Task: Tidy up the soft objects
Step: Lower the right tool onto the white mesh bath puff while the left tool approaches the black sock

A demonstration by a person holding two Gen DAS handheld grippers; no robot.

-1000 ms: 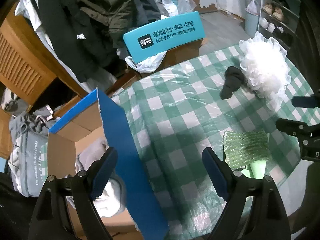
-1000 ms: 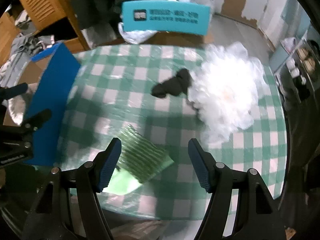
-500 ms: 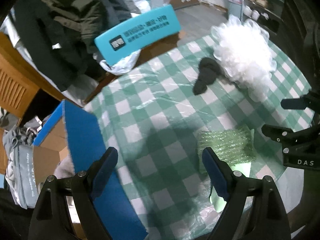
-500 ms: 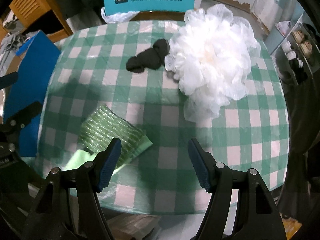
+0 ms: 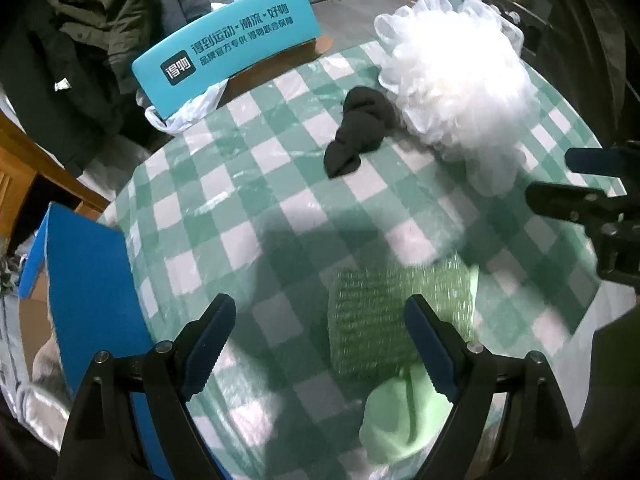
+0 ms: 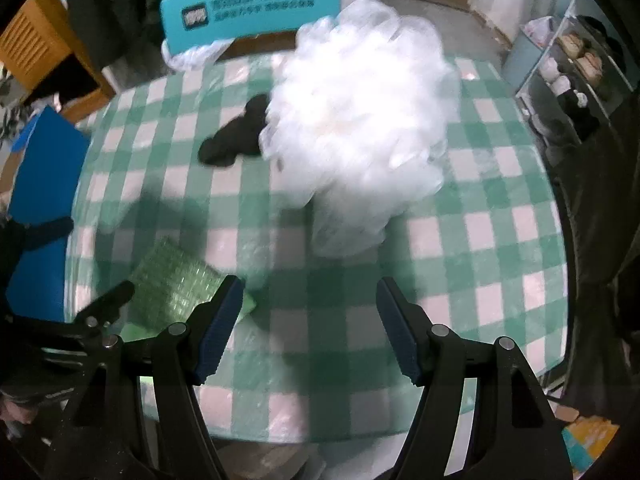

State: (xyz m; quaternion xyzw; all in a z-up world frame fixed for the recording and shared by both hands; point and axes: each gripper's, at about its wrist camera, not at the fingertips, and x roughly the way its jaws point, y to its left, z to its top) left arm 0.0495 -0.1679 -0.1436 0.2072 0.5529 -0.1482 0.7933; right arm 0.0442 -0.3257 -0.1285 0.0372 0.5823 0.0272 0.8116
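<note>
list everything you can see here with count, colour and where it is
table: 1, green and white check cloth, centre
mesh puff: 1, white, far right part of the table
sock: 1, black, touching the puff's left side
scrub pad: 1, green, near edge of the table, on a pale green cloth
pale green cloth: 1, at the near edge
cardboard box: 1, blue flap, left of the table
teal box: 1, white print, behind the table
dark coats: several, far left
shoe rack: 1, far right
left gripper: open, above the near edge
right gripper: open, empty
</note>
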